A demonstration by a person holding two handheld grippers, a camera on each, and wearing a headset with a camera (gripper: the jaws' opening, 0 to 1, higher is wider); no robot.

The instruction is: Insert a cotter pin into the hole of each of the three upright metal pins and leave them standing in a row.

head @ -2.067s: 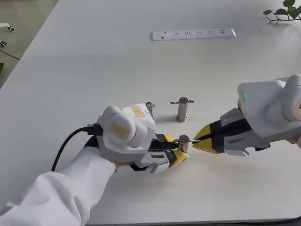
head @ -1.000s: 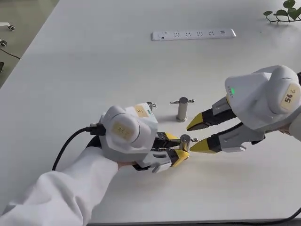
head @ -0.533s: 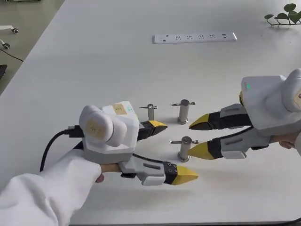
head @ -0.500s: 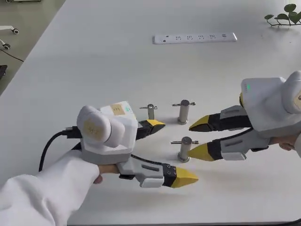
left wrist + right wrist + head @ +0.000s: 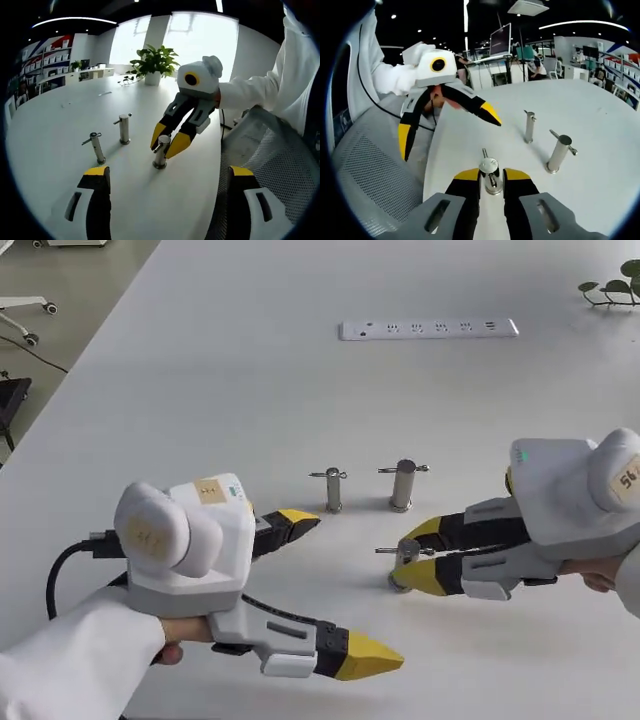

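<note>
Right gripper view: the near pin [image 5: 491, 166] (upright) is clasped by the right gripper's [image 5: 417, 554] narrowed fingers; the left gripper [image 5: 345, 590] is held wide, farther from it.

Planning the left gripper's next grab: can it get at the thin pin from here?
Probably yes. The left gripper is open, the thin pin stands just beyond its jaws with bare table between, and the right gripper sits aside, closed on the near pin.
</note>
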